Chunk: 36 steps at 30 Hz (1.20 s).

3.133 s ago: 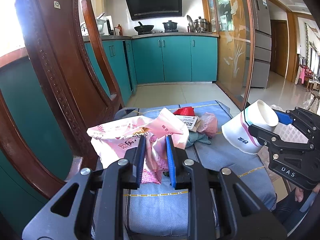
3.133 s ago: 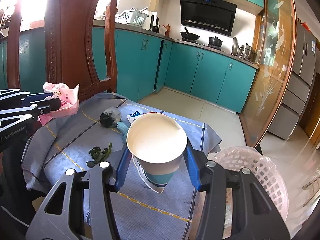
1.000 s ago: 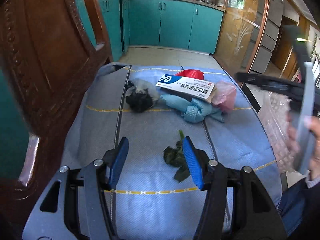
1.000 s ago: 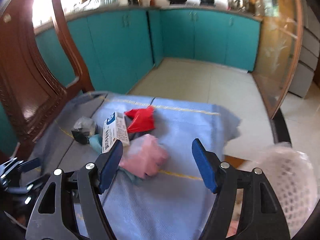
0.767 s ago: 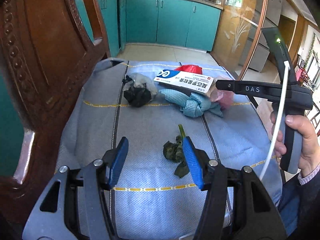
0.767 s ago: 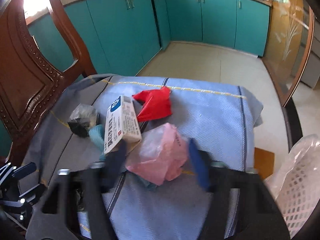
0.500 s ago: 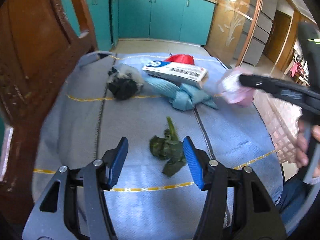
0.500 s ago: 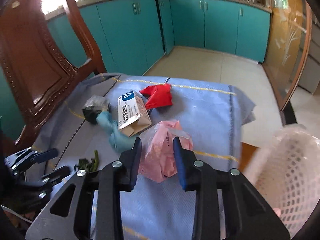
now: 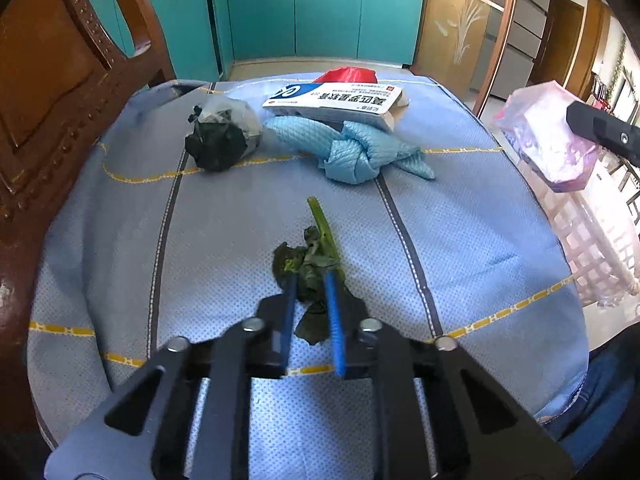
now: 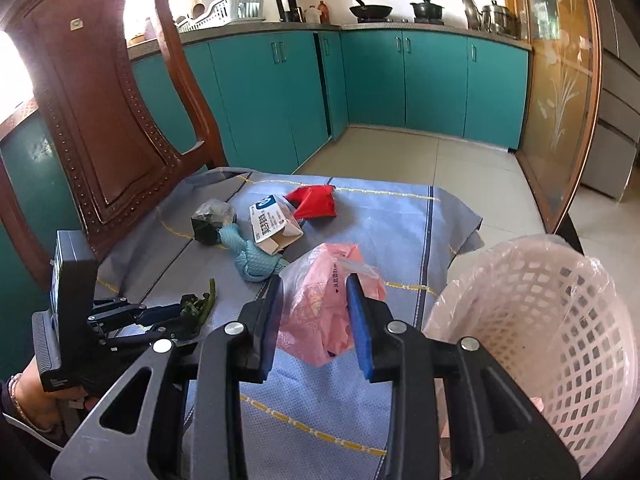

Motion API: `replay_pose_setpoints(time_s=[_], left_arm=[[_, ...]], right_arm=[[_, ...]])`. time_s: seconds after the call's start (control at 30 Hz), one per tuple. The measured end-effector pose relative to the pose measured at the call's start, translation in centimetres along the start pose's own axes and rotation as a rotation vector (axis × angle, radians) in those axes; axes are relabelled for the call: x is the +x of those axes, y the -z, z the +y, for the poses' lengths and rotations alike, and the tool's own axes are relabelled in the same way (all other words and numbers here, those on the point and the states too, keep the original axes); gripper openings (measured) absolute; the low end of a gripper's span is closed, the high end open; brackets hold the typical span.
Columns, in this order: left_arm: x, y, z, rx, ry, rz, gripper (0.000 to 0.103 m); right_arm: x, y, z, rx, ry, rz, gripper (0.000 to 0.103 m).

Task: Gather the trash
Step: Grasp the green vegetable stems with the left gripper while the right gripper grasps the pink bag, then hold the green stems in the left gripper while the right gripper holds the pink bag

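R gripper lifts pink bag; L gripper fingers pinch greens.

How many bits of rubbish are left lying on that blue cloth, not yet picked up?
4: a dark crumpled bag near the chair, a white printed carton leaning on a knotted teal rag, and a red wrapper at the far edge. More may hide beneath.

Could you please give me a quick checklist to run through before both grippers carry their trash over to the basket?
1. Right gripper shut on the pink plastic bag: ok.
2. Bag lifted off the blue cloth: ok.
3. Left gripper closed on the wilted greens: ok.
4. Greens lifted off the cloth: not ok, they lie on it.
5. Basket mouth open beside the right gripper: ok.
6. Room left inside the basket: cannot tell.
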<state>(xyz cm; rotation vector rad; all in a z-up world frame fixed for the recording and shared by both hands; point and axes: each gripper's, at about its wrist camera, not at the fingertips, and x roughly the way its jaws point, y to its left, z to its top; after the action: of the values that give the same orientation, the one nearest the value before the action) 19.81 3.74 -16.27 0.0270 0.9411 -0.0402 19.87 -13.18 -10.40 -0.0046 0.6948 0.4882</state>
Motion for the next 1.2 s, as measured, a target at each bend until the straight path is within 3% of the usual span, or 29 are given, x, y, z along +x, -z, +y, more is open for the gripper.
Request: replay_pose_setpoints(time_s=[0.13,0.27,0.63,1.2], left_arm=[[-1.4,0.0,0.2,-0.004,-0.021,-0.033,0.005],[-4.3,-0.6,0.3,0.006,-0.047,-0.122,0.005],[-12.1,-2.0,1.6,-0.031,-0.034,-0.309,0.005],[-14.5,-1.8,0.5,0.000,-0.071,-0.359,0.005]], right_arm=[[-0.1,0.0,0.5,-0.019,0.014,-0.015,0.033],[-0.2,0.2,0.8,-0.028,0.023,-0.024,0.033],[-1.0,0.8,1.6,-0.042,0.046,-0.051,0.033],[-1.8,1.0,2.4,-0.079,0.070,-0.081,0.033]])
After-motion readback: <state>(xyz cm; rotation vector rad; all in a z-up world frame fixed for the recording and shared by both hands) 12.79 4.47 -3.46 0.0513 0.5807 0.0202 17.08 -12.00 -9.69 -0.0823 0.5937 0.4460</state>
